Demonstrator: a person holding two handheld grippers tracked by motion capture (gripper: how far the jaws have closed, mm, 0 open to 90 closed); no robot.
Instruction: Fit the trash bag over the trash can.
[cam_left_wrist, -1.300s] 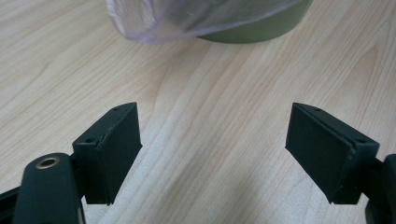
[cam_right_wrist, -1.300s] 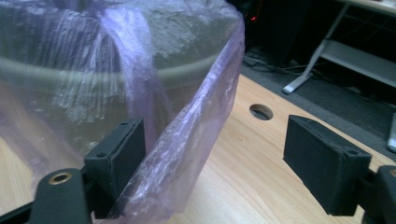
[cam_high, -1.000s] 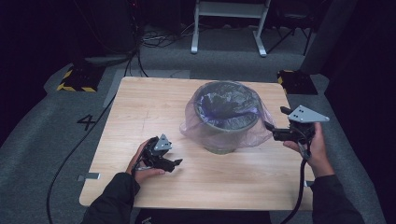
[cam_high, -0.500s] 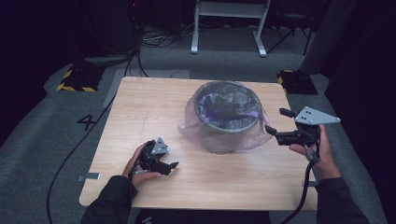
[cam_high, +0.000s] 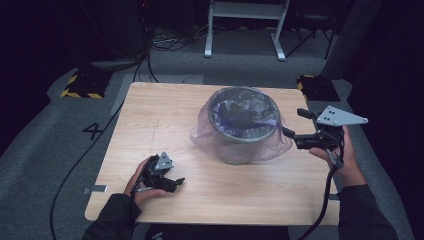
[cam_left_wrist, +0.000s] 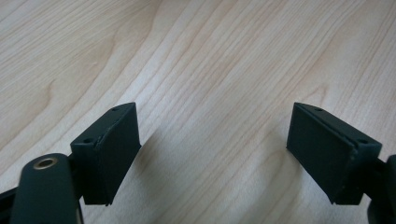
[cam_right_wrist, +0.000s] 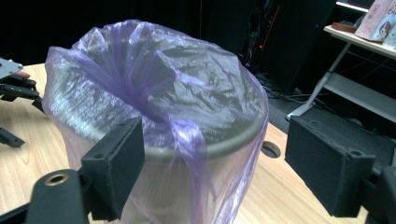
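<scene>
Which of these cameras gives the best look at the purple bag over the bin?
The right gripper view: the purple bag is close, with its folds over the bin's rim sharp. The high view shows the whole bag draped down the bin, but small. The left gripper view looks at the table.

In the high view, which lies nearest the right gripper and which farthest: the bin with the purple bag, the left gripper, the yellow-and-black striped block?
1. Grey bin lined with a purple plastic bag, just left of the right gripper.
2. Left gripper, near the table's front-left.
3. Yellow-and-black striped block, on the floor, far left.
</scene>
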